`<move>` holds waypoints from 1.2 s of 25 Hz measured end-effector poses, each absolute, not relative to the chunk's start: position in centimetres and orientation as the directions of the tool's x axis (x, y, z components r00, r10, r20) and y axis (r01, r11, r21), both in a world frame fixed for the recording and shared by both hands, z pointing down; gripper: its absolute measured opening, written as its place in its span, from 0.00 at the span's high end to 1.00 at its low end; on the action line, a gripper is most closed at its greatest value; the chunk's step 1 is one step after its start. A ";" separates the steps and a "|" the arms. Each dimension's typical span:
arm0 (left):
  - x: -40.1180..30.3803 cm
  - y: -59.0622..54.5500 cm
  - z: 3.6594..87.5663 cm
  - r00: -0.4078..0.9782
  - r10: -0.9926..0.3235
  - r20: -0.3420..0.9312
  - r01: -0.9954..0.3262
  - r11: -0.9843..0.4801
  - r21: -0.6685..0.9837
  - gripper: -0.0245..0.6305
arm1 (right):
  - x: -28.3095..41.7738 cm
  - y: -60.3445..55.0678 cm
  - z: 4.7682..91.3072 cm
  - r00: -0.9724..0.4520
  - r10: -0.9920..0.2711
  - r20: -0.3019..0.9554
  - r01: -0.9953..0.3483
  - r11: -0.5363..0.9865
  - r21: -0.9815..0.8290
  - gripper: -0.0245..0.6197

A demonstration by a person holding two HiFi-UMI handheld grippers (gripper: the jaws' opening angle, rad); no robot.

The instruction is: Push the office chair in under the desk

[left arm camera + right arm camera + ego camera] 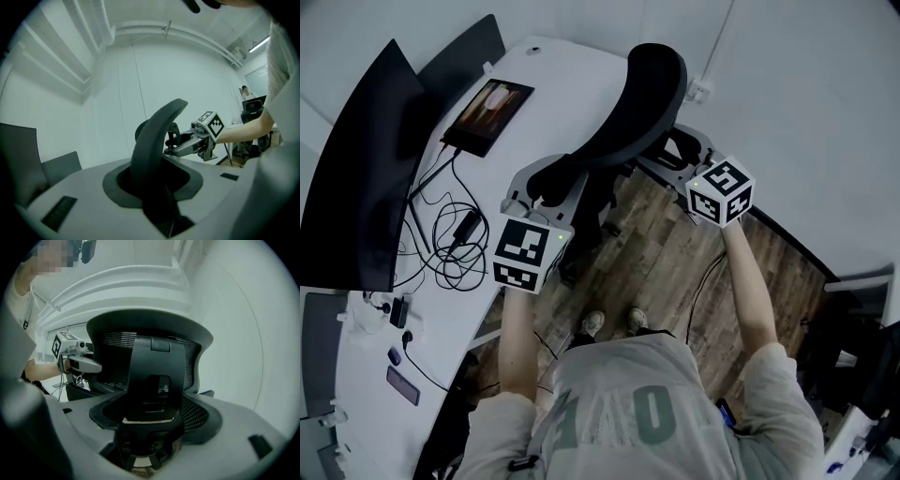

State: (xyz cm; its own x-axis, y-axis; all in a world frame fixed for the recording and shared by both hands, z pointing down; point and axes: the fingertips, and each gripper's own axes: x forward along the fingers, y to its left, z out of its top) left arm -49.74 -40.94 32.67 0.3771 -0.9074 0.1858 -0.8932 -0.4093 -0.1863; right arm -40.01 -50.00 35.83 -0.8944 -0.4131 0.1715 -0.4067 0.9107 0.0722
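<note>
— Beside the desk (553, 80), how does the chair (628, 108) sit?

— Close against the desk's curved edge, on the wood floor (666, 262), with its black back turned toward you. You stand right behind it, and your shoes (614, 323) are near its base.

— And the left gripper (157, 180)?

— You have it at the left side of the back. Its jaws are clamped on that side edge, which rises between them like a dark curved blade. From there you can see your other gripper across the chair.

— The right gripper (150, 427)?

— You hold it behind the chair, toward the right side. The black spine piece of the back stands between its jaws. They look closed on it, though the contact itself sits in shadow.

— What lies on the desk?

— Your monitor (356, 178) is at the left, with a lit tablet (487, 114) beside it. A tangle of cables (455, 244) lies nearer you.
</note>
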 end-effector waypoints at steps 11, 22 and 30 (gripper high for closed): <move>-50.9 -40.8 32.7 0.379 -0.904 0.198 -0.888 -0.416 -0.195 0.77 | -40.9 -49.6 35.5 -0.904 -0.407 0.130 -0.400 0.913 0.074 0.46; -50.8 -40.8 32.3 0.375 -0.908 0.185 -0.882 -0.411 -0.232 0.76 | -41.0 -49.5 35.7 -0.895 -0.422 0.147 -0.415 0.907 0.074 0.46; -50.8 -40.8 32.5 0.367 -0.909 0.196 -0.882 -0.407 -0.236 0.76 | -40.8 -49.5 35.8 -0.891 -0.423 0.167 -0.417 0.906 0.071 0.46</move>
State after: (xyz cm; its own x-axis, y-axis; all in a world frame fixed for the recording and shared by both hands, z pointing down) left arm -50.80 -40.76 32.55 0.3673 -0.9092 0.1961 -0.8824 -0.4073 -0.2356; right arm -40.83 -49.50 35.77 -0.8907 -0.4229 0.1669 -0.4171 0.9061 0.0706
